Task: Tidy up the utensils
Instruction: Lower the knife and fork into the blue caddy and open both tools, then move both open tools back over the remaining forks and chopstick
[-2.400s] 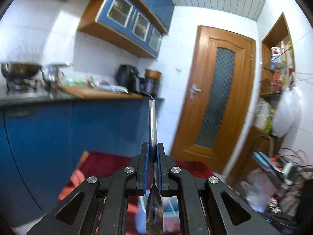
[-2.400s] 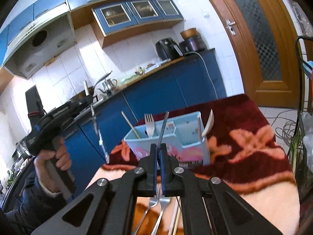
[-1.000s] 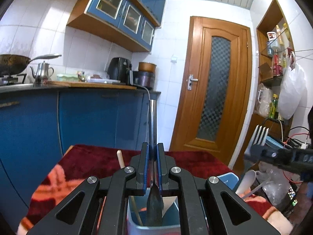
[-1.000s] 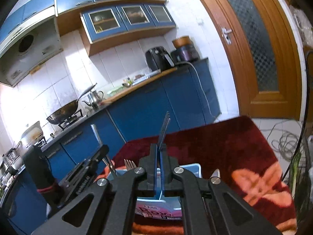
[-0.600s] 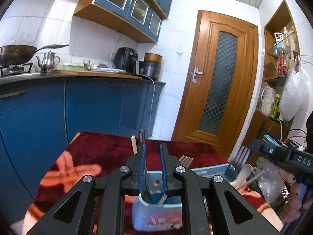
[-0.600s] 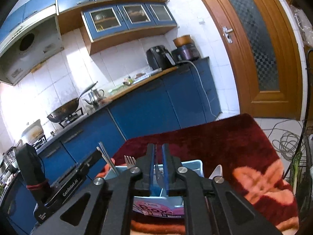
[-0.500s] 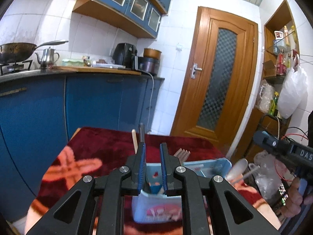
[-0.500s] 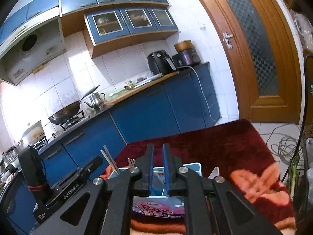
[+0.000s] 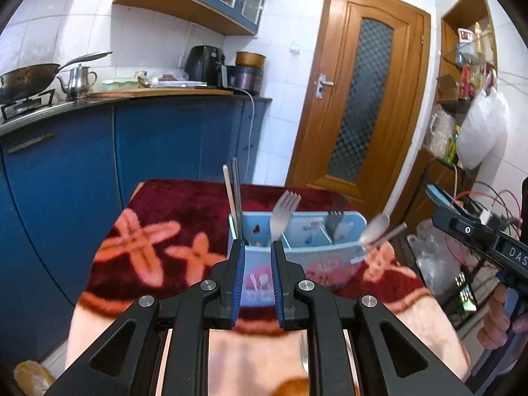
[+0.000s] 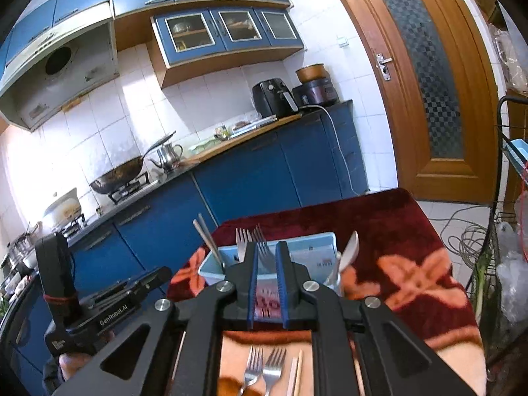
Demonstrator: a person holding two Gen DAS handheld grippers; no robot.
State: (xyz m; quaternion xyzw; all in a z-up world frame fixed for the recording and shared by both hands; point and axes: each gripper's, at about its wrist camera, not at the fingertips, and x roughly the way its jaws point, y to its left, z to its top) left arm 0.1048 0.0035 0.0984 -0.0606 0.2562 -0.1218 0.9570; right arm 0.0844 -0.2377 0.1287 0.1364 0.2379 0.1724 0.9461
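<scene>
Blue utensil box [image 9: 297,257] stands on the table [image 9: 184,211], its front partly hidden behind the empty, parted left tool [image 9: 258,249]; right tool [image 10: 266,250] likewise gapes empty, loose forks [image 10: 264,371] below cut off.

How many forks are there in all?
4. Two forks stand in the blue box: one and another beside it. Two lie on the cloth near the camera. Gripper arms may hide more.
</scene>
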